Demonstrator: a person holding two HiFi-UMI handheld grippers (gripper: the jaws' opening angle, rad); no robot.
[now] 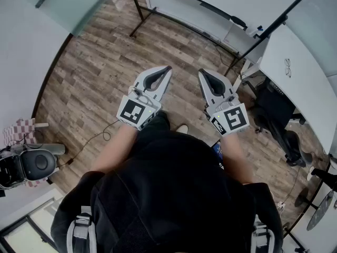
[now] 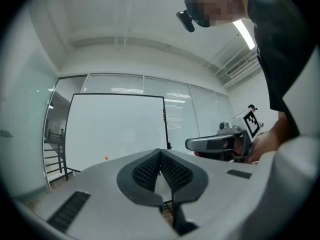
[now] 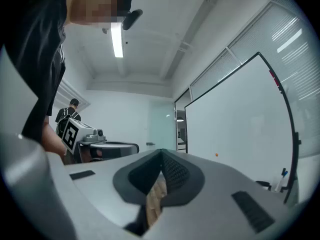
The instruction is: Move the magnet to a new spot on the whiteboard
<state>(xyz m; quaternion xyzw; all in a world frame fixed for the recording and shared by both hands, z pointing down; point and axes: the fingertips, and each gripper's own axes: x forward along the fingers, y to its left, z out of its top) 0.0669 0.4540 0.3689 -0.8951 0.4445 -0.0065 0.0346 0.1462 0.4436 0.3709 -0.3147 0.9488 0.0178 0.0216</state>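
Room: wood-plank floor [image 1: 105,73] under my feet and a white bench [image 1: 300,73] off to my right. The whiteboard [image 1: 174,4] stands on its black frame ahead of me, well apart from both claws.
Magnet: a small orange dot low on the board's white face, which I take to be the magnet [image 2: 106,158]. The right claw's view shows the same dot [image 3: 216,154], but the head view does not show it.
Left claw [image 1: 167,69]: clenched, with the ribbed pads meeting at the tip and nothing between them.
Right claw [image 1: 201,73]: also clenched and empty. Only floor shows through the slot behind its pads.
Why held so: I carry the two claws side by side at about waist height, tips forward, near each other but not touching. I judge this to be a resting carry, since nothing is in reach and open jaws would serve no purpose at this distance.
Why the magnet sits there: it clings to the upright board on its own, with bare board all around it to move to.
Progress: by my reckoning the move has not begun, as the magnet is on the board and untouched.
Next: I would close the distance and open one claw before reaching the dot. It looks small and flat against the board, so the pads would probably have to pinch its sides or they may slip off.
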